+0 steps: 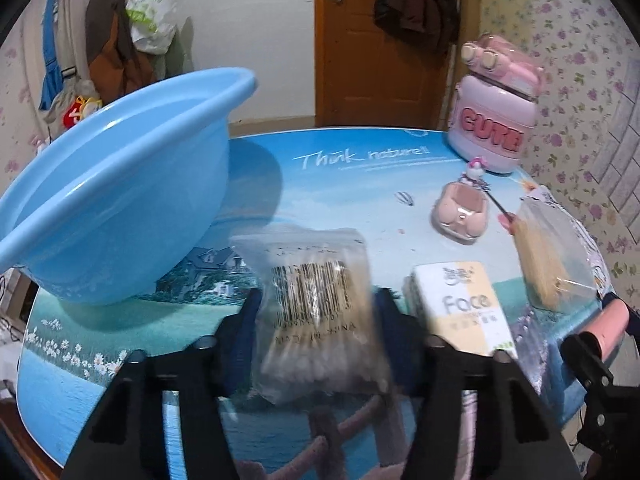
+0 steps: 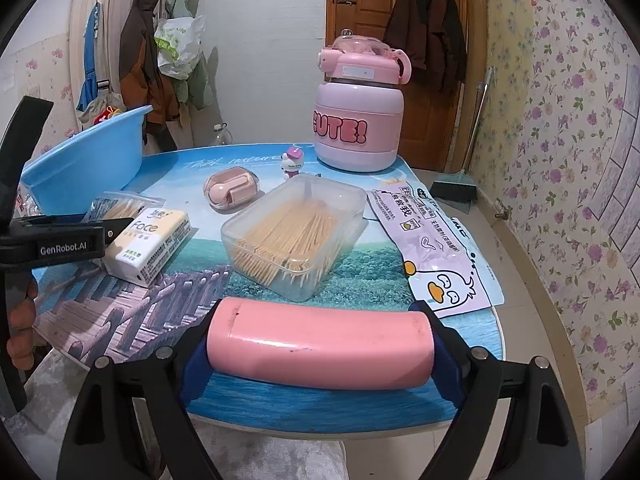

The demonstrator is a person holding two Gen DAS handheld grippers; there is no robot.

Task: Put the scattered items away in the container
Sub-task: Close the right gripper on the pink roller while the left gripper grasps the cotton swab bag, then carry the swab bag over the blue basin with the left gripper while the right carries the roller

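Observation:
My left gripper is shut on a clear bag of cotton swabs with a barcode label, its blue pads pressing on both sides. The light blue basin stands just to the left and beyond it, and I see nothing inside. My right gripper is shut on a pink tube, held end to end across the jaws, over the table's near edge. In the right wrist view the left gripper reaches in from the left beside the basin.
On the round landscape-print table lie a Face tissue pack, a clear box of toothpicks, a pink earbud case, a small cat figurine, a pink CUTE jug and a duck-print pouch. A dustpan stands on the floor.

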